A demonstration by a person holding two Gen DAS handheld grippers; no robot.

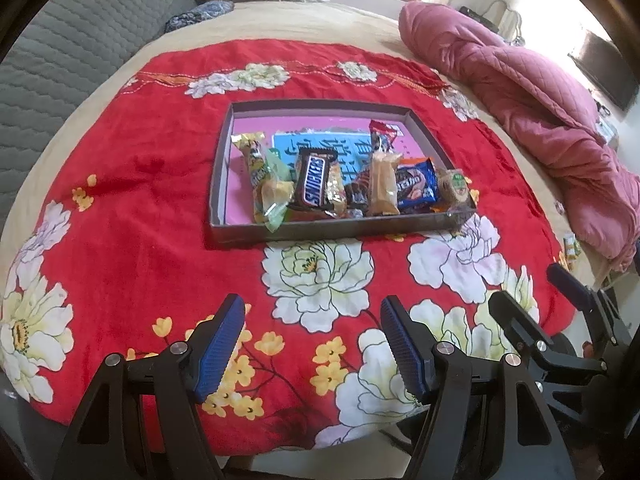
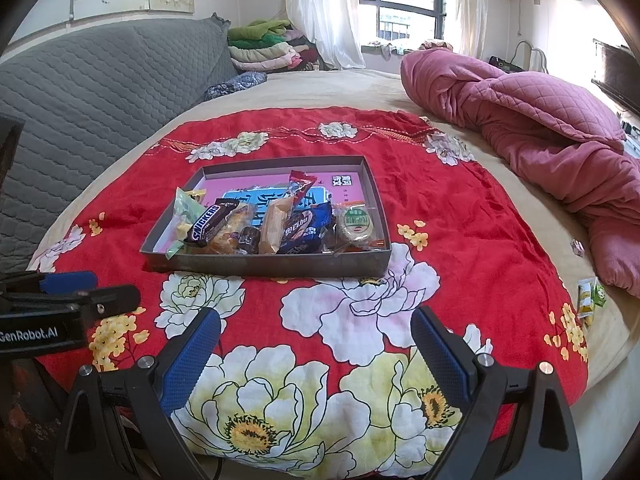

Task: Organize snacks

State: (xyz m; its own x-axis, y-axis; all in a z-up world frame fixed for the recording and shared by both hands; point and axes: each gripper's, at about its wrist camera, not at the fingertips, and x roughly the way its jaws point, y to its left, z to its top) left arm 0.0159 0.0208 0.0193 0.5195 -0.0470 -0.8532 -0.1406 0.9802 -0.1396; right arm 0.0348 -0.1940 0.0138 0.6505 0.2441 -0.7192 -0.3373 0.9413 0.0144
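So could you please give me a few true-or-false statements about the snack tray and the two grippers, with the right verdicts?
1. The Snickers bar lies inside the grey tray. True.
2. The left gripper is shut on a snack. False: its fingers are apart and hold nothing.
3. The tray rests on the red floral cloth. True.
4. The right gripper is reaching into the tray. False: it is open and short of the tray, over the cloth.
5. The round green-labelled snack sits at the tray's right end. True.
6. Every snack is in the tray. False: small yellow and green packets lie on the bed near the pink quilt.
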